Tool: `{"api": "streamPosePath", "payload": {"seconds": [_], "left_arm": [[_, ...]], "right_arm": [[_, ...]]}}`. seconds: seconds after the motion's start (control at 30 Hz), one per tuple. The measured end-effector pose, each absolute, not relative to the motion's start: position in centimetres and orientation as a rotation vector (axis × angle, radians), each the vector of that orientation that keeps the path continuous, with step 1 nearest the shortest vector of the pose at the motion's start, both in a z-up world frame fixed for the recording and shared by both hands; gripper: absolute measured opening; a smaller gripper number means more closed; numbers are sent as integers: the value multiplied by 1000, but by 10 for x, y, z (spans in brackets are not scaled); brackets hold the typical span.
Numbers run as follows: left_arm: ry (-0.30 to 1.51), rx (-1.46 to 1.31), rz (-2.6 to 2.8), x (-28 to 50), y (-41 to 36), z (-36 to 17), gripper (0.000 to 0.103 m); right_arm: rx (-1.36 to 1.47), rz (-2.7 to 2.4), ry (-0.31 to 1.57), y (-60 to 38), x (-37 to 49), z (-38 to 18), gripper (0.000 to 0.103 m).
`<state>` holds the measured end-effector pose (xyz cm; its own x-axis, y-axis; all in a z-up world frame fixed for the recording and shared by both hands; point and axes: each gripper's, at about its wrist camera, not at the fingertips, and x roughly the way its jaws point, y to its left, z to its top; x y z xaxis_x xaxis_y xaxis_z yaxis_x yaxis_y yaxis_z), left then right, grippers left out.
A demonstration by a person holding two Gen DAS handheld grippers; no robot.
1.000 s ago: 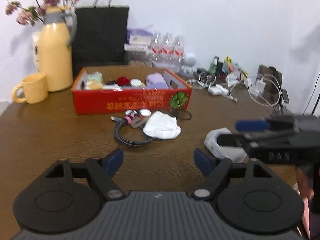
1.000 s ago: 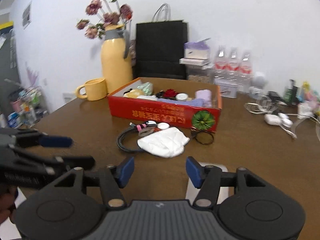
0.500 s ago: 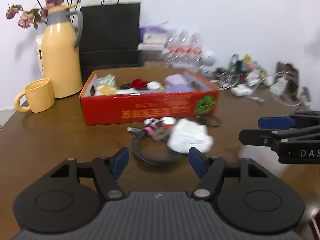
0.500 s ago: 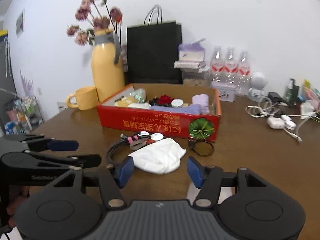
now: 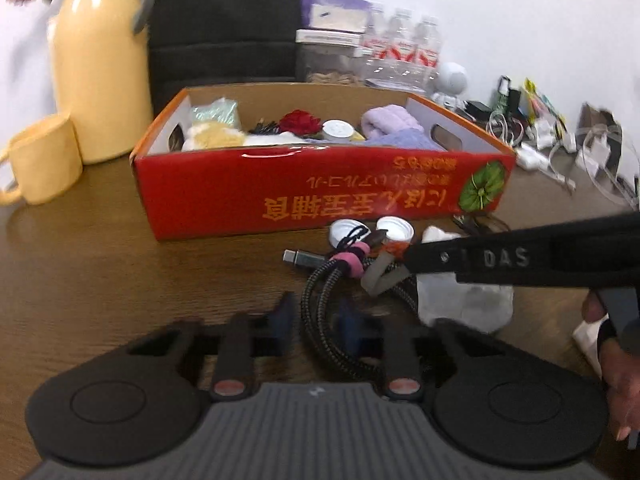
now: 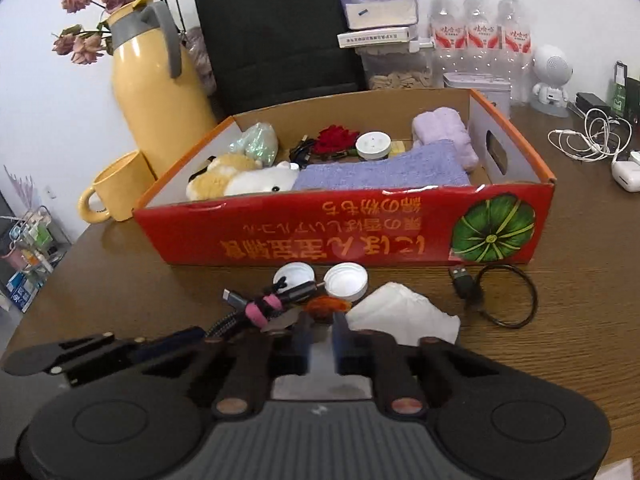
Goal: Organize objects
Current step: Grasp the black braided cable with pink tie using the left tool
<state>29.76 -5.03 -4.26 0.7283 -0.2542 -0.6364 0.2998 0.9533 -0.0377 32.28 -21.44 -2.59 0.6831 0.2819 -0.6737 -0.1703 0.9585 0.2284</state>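
Both grippers advanced to the coiled cable [image 5: 320, 300], their fingers just closing

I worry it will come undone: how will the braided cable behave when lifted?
The braided cable is coiled and held by a pink band, so it will probably stay together. It is likely floppy, so the loops may sag. Its plug may swing.
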Motion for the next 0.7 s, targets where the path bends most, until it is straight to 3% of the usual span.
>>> {"api": "streamPosePath", "payload": {"seconds": [0.03, 0.47, 0.7], "left_arm": [[685, 85, -303, 295, -52, -43, 17], [528, 1, -195, 186, -8, 16, 13], [497, 1, -195, 156, -12, 33, 13]], "right_arm": [[170, 261, 760, -216, 319, -25, 2], [178, 283, 562, -240, 187, 22, 1], [182, 258, 559, -256, 136, 24, 1]]}}
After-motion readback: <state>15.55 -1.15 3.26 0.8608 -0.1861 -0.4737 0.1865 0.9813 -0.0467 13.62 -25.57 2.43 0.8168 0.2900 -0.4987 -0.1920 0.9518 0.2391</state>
